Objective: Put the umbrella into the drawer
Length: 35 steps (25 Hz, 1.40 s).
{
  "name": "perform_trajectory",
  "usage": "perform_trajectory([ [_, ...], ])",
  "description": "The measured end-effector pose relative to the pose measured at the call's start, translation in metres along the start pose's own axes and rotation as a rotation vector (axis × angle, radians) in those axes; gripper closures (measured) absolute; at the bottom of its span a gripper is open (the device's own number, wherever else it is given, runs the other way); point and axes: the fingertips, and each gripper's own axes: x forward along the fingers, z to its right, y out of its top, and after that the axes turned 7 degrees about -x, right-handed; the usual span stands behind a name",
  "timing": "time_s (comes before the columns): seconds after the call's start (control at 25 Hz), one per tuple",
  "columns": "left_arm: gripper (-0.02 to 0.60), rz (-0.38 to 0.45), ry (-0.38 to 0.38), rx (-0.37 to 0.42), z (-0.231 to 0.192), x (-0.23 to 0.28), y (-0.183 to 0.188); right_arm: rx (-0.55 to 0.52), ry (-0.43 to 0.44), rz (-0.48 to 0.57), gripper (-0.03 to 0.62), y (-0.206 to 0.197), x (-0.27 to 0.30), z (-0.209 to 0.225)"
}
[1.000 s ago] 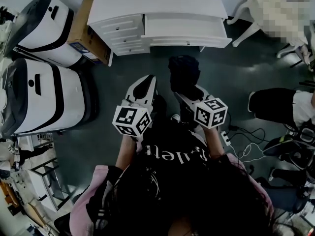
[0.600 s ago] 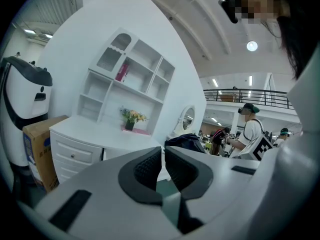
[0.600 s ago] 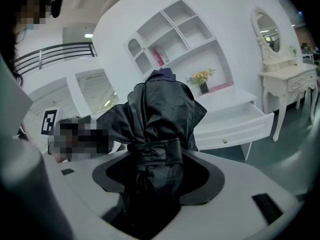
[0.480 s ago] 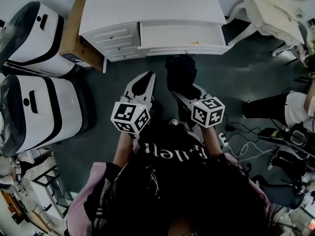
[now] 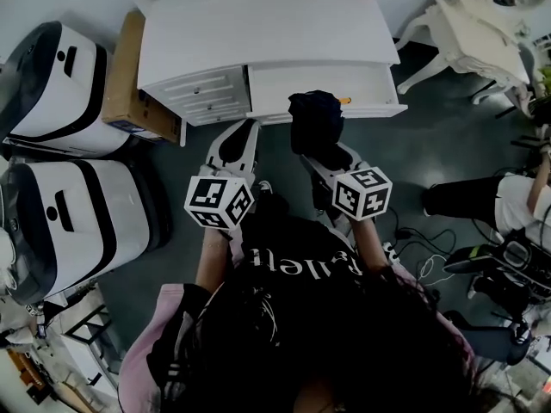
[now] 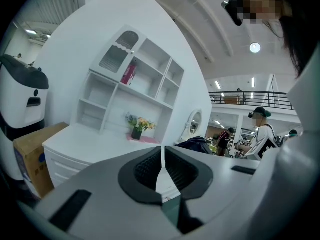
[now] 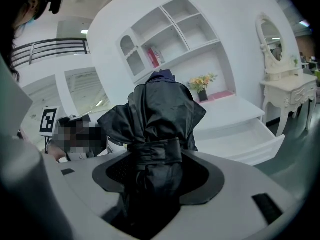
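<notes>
A folded black umbrella, bound by its strap, stands upright in my right gripper, whose jaws are shut on its lower part. Its top reaches over the front edge of the open drawer of the white desk. An orange item lies inside the drawer. My left gripper is shut with nothing between its fingers, hovering just before the desk's small closed drawers.
Two large white-and-black machines stand at the left, with a cardboard box beside the desk. A white chair is at the right, cables lie on the dark floor. Shelves with flowers rise behind the desk.
Both grippers have moved forward toward the desk. The umbrella's top now overlaps the open drawer's front edge, where earlier it hung over the floor short of it.
</notes>
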Motion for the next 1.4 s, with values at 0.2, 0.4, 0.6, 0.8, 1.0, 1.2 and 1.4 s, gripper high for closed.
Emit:
perform_trajectory([
  [0.2,0.551,-0.022,-0.011,0.002,-0.026,0.016,0.01,0.013,-0.022,0.009,0.312,0.019,0.028,0.006],
  [0.4,0.551,-0.031,-0.062,0.021,-0.042,0.044,0.023,0.033,-0.069,0.038,0.312,0.037,0.053,0.019],
  [0.6,0.551,-0.057,-0.095,0.013,-0.05,0.064,0.022,0.05,-0.098,0.042,0.312,0.045,0.064,0.03],
  [0.8,0.551,-0.087,-0.104,-0.007,-0.05,0.09,0.015,0.072,-0.119,0.016,0.312,0.046,0.068,0.056],
  [1.0,0.551,-0.098,-0.075,-0.022,-0.048,0.119,0.006,0.074,-0.101,-0.027,0.312,0.049,0.081,0.095],
  [1.2,0.549,-0.077,0.02,-0.031,-0.059,0.155,0.008,-0.006,-0.04,-0.095,0.312,0.064,0.111,0.138],
  [1.4,0.549,-0.034,0.092,-0.04,-0.06,0.191,0.021,-0.087,0.037,-0.173,0.312,0.08,0.14,0.177],
])
